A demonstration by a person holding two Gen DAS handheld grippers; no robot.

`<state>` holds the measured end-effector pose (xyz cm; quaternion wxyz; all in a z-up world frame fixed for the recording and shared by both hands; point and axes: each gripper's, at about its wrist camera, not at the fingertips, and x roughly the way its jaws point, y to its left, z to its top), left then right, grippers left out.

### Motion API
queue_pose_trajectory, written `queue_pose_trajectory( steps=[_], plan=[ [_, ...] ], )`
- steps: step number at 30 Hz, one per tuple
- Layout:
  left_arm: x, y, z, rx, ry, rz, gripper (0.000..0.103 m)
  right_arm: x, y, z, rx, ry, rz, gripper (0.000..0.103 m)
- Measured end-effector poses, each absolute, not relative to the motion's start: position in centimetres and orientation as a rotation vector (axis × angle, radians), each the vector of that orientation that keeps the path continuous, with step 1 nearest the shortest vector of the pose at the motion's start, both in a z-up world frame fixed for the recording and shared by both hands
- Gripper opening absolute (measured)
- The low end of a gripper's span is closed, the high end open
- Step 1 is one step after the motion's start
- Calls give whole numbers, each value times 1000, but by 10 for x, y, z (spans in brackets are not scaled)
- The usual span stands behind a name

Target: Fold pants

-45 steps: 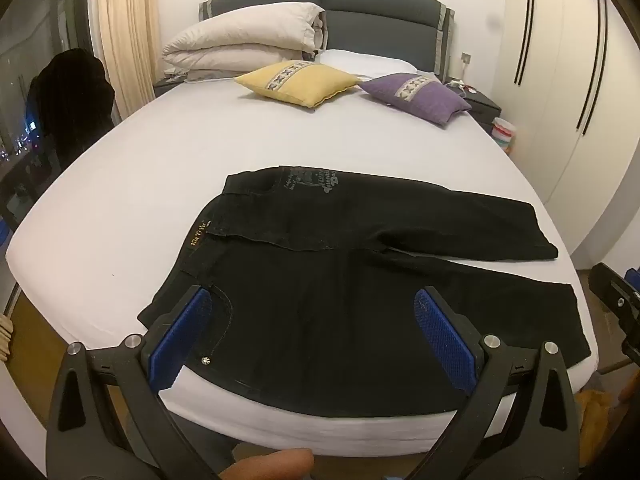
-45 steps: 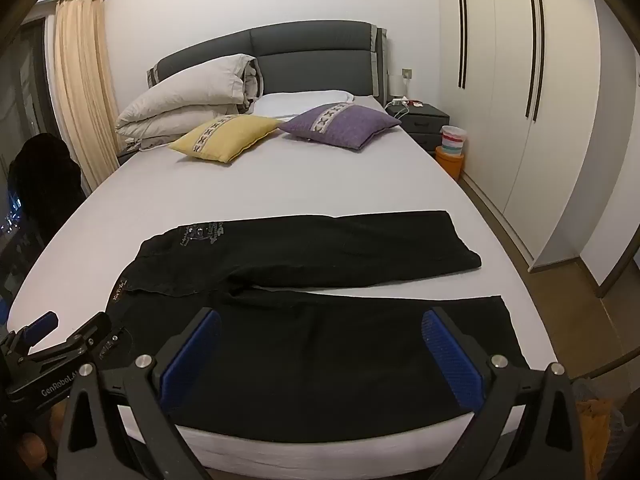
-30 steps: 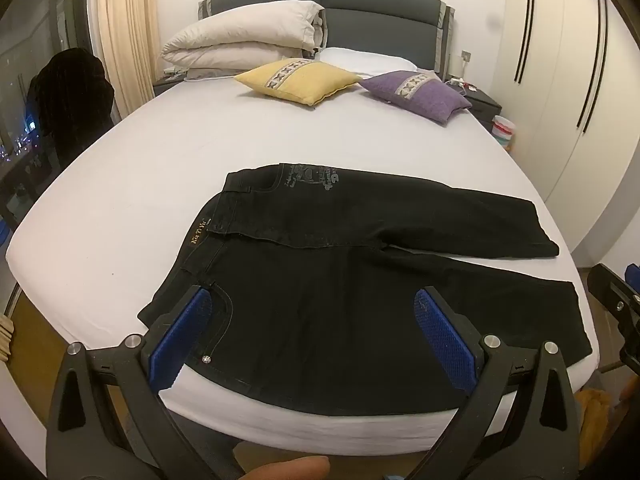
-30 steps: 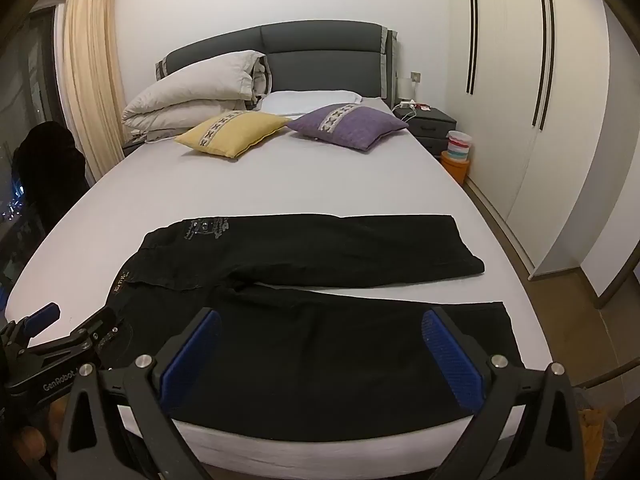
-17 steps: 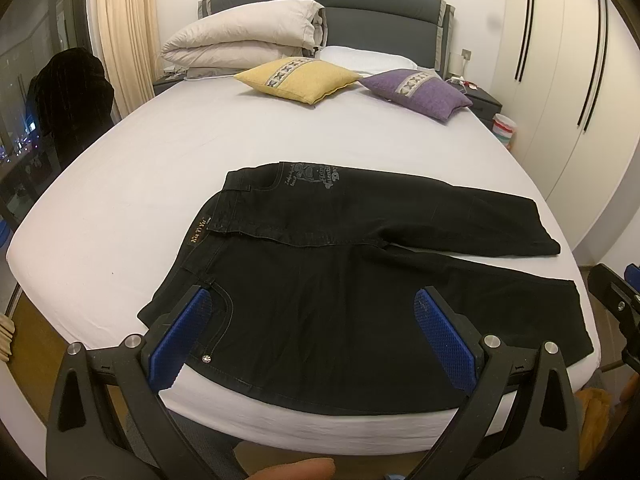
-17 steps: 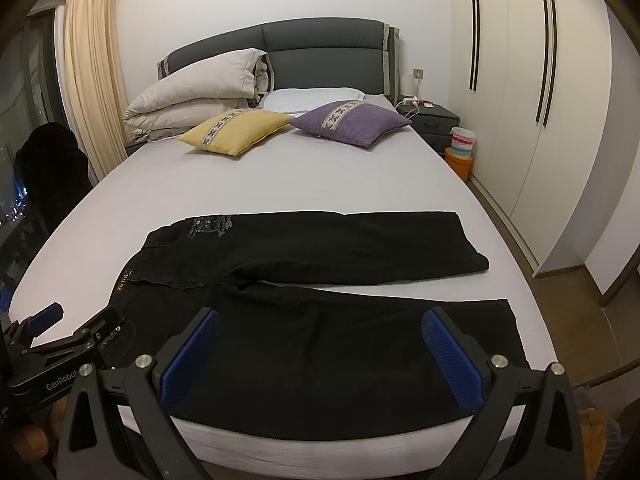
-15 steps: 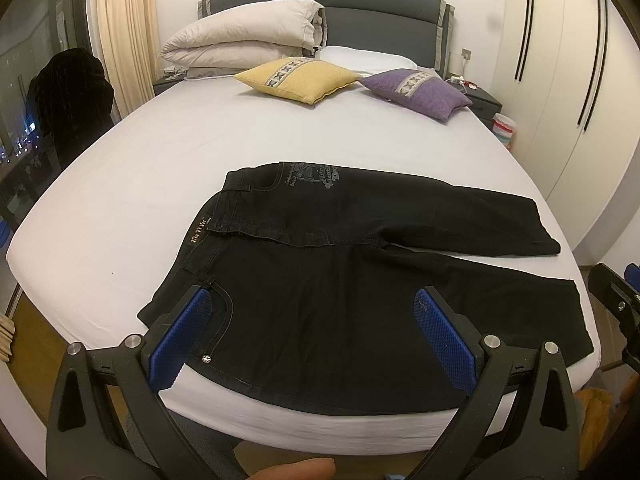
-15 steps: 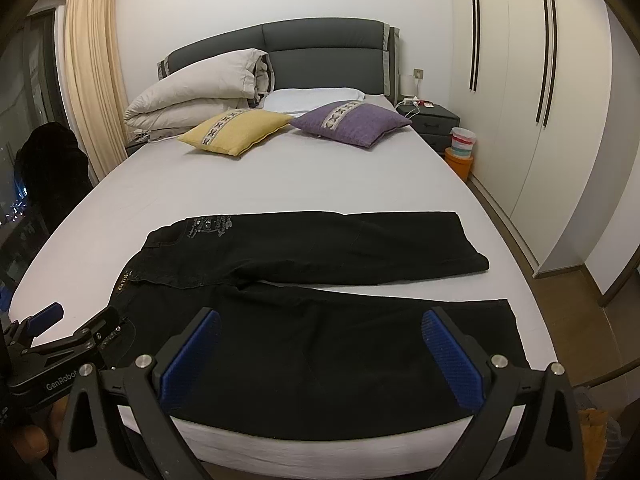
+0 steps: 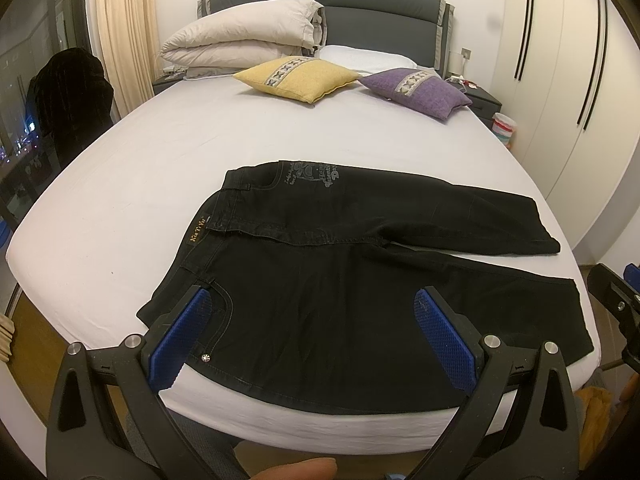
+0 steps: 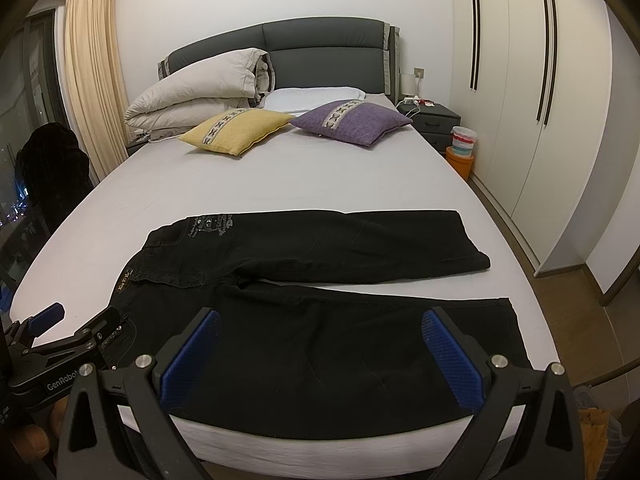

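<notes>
Black pants lie flat on the white bed, waistband to the left, both legs spread toward the right. The near leg reaches the bed's front edge. My left gripper hovers open before the bed's edge near the waist end, blue pads wide apart, holding nothing. My right gripper is open too, over the near leg, clear of the fabric. The left gripper's body also shows at the lower left of the right wrist view.
A yellow cushion, a purple cushion and a folded duvet sit by the headboard. White wardrobes line the right wall. A nightstand and a small bucket stand beside the bed. A dark chair is left.
Both grippers stayed open and drifted only slightly; the pants lie as before.
</notes>
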<state>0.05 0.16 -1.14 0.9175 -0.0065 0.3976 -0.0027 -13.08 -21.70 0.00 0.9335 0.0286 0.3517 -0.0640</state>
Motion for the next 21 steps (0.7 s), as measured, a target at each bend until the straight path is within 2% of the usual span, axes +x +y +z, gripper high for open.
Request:
queue_pose_trajectory(
  steps=[21],
  plan=[
    [-1,-2,-12,-10,819,-6,103,-132,-215,-2,63,721,-130,103]
  ],
)
